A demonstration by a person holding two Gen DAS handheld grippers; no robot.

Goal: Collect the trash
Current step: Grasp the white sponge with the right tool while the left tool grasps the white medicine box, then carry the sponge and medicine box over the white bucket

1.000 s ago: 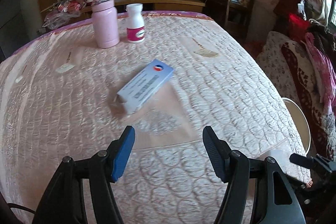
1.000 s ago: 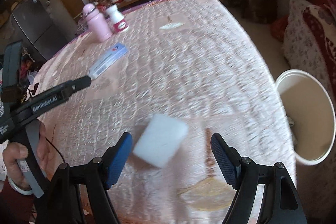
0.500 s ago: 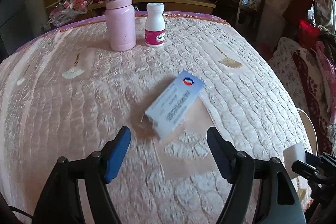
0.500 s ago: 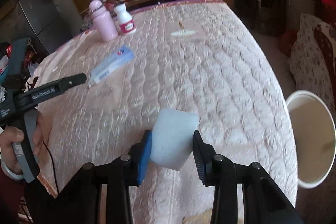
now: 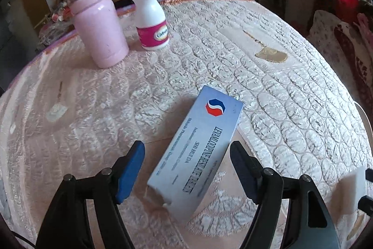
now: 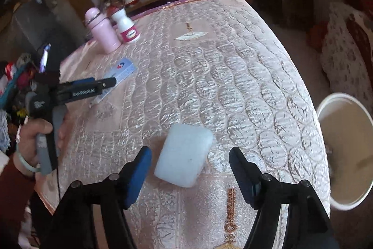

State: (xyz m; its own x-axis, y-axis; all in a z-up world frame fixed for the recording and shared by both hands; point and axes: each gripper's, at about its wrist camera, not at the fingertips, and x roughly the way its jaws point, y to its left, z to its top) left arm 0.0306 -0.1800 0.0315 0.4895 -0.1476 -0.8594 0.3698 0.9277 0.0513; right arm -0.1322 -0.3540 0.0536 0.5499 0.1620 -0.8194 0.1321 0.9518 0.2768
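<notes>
Now the right gripper (image 6: 190,167) has just been opening: its fingers stand wide, the white foam block (image 6: 184,154) lying loose between them on the quilted bed (image 6: 233,76), touching neither pad. Over at the left gripper (image 5: 186,163), the fingers have just been closing slightly yet gape around the blue-white medicine box (image 5: 198,153), flat, unpinched.
</notes>
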